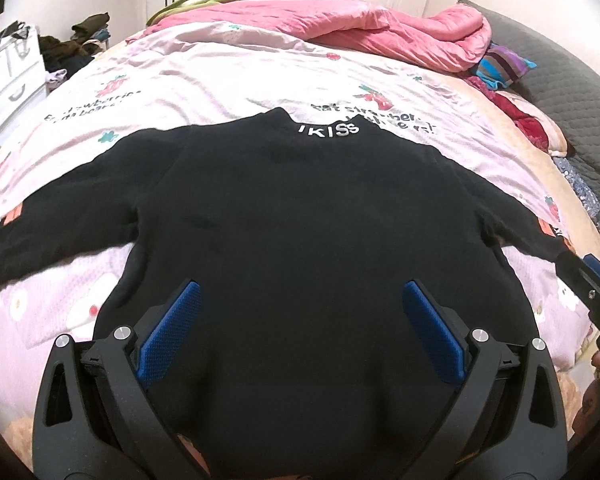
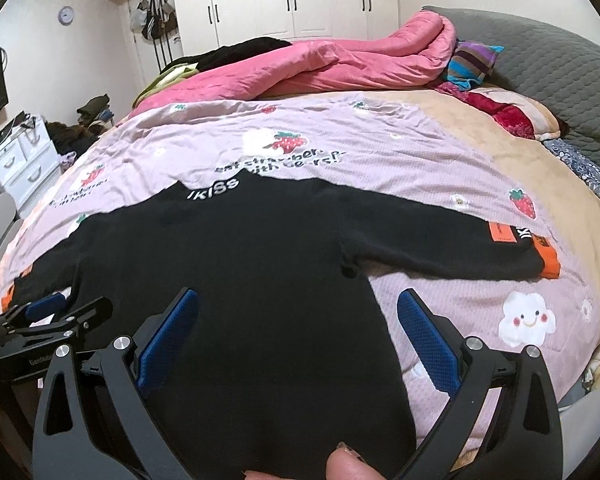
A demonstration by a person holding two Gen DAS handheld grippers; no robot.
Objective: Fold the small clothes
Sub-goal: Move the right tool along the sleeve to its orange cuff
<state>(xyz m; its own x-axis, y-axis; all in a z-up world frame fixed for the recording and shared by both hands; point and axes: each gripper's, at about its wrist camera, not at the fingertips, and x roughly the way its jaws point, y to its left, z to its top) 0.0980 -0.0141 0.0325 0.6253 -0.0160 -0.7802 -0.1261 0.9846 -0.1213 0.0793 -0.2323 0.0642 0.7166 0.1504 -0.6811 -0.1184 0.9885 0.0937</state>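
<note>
A black long-sleeved sweater [image 1: 300, 220] lies flat on the bed with both sleeves spread out and white lettering at its collar [image 1: 327, 130]. My left gripper [image 1: 300, 292] hovers open over the sweater's lower body, nothing between its blue pads. In the right wrist view the same sweater [image 2: 240, 260] stretches leftwards, its right sleeve ending in an orange cuff [image 2: 550, 266]. My right gripper [image 2: 298, 300] stands open above the sweater's lower right edge, one finger over black cloth, the other over the bedsheet. The left gripper [image 2: 50, 308] shows at that view's left edge.
A pink strawberry-print sheet [image 2: 340, 152] covers the bed. A bunched pink quilt [image 1: 360, 28] and a striped pillow [image 2: 470, 62] lie at the far side, dark clothes beyond. A white drawer unit [image 1: 8, 76] stands at left. A person's fingertips [image 2: 340, 466] show at the bottom.
</note>
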